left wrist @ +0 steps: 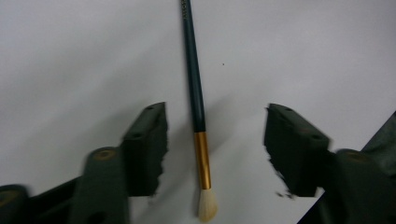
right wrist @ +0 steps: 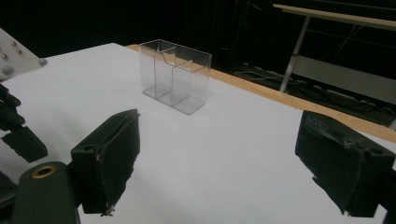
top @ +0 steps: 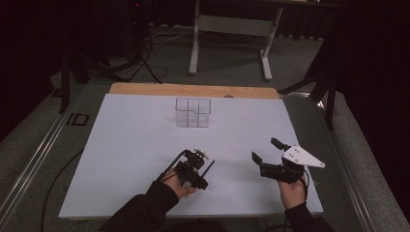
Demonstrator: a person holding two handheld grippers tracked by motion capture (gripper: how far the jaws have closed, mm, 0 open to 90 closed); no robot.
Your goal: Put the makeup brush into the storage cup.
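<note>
Nothing is lifted yet — the left gripper straddles the paintbrush, jaws spread. The right gripper is spread too, empty; the clear holder holds nothing.

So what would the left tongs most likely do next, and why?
Probably close on the paintbrush. It lies flat on the white table between the open left tongs, whose black pads stand apart from it on both sides, so shutting them should grip the handle just above its gold band.
</note>
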